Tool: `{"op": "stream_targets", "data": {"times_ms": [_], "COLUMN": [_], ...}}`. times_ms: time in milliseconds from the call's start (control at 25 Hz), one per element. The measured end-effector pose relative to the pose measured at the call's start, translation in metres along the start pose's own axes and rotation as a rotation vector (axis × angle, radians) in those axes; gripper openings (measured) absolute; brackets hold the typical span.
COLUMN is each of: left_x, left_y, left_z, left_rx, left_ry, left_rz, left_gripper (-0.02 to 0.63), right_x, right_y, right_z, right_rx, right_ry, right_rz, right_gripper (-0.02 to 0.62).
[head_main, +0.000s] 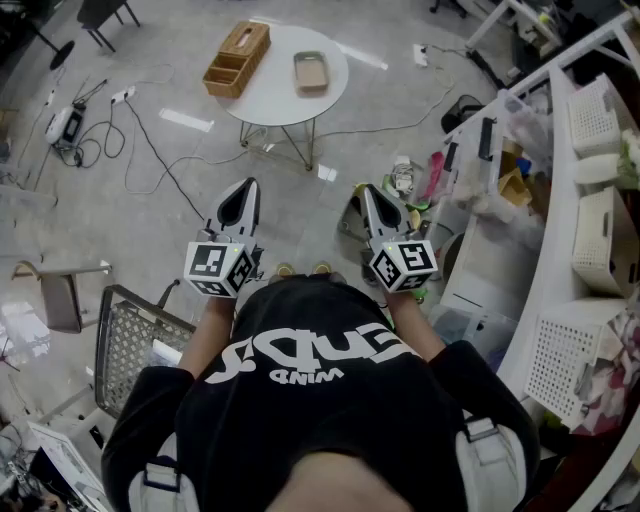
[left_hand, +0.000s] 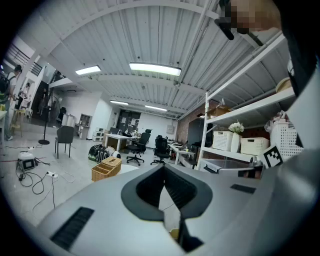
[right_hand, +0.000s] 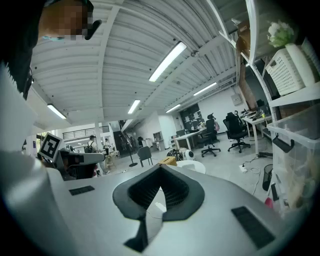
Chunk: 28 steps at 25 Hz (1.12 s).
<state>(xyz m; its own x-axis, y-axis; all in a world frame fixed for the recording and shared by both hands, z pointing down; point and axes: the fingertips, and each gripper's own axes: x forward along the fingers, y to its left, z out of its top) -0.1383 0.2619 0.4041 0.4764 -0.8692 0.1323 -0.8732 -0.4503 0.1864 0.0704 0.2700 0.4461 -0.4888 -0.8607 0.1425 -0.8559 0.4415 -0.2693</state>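
Observation:
I hold both grippers at chest height, pointing forward over the grey floor. My left gripper (head_main: 250, 183) has its jaws closed tip to tip with nothing between them; the left gripper view shows the tips (left_hand: 162, 166) meeting. My right gripper (head_main: 366, 188) is likewise shut and empty, its tips (right_hand: 160, 166) touching. Ahead stands a round white table (head_main: 275, 100) bearing a wooden compartment box (head_main: 237, 58) and a tan tray (head_main: 310, 71). The wooden box (left_hand: 106, 168) shows left of the left jaws, and box (right_hand: 168, 161) and table (right_hand: 194, 167) just beyond the right jaws.
White shelving with lattice baskets (head_main: 598, 115) runs along the right, with bottles and clutter (head_main: 405, 178) on the floor beside it. A wire mesh cart (head_main: 130, 345) stands at my lower left. Cables (head_main: 135, 135) and a charger lie on the floor at left. Office chairs (left_hand: 139, 145) stand far off.

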Motion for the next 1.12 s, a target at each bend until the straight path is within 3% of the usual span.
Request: {"op": "stream_targets", "data": {"times_ms": [720,1120], "left_x": [0.022,0.093], "left_y": [0.017,0.045], "left_z": [-0.009,-0.003], "left_rx": [0.002,-0.016], "left_ry": [0.010,-0.008], "left_rz": [-0.073,-0.060], "left_gripper": [0.000,0.000], "right_x": [0.002,0.069], "right_y": [-0.006,-0.047], "right_z": [-0.006,0.006], "right_rx": [0.081,0.052], "right_ry": [-0.027,-0.026], "right_rz": [-0.125,-0.112], "right_gripper": [-0.002,-0.002]}}
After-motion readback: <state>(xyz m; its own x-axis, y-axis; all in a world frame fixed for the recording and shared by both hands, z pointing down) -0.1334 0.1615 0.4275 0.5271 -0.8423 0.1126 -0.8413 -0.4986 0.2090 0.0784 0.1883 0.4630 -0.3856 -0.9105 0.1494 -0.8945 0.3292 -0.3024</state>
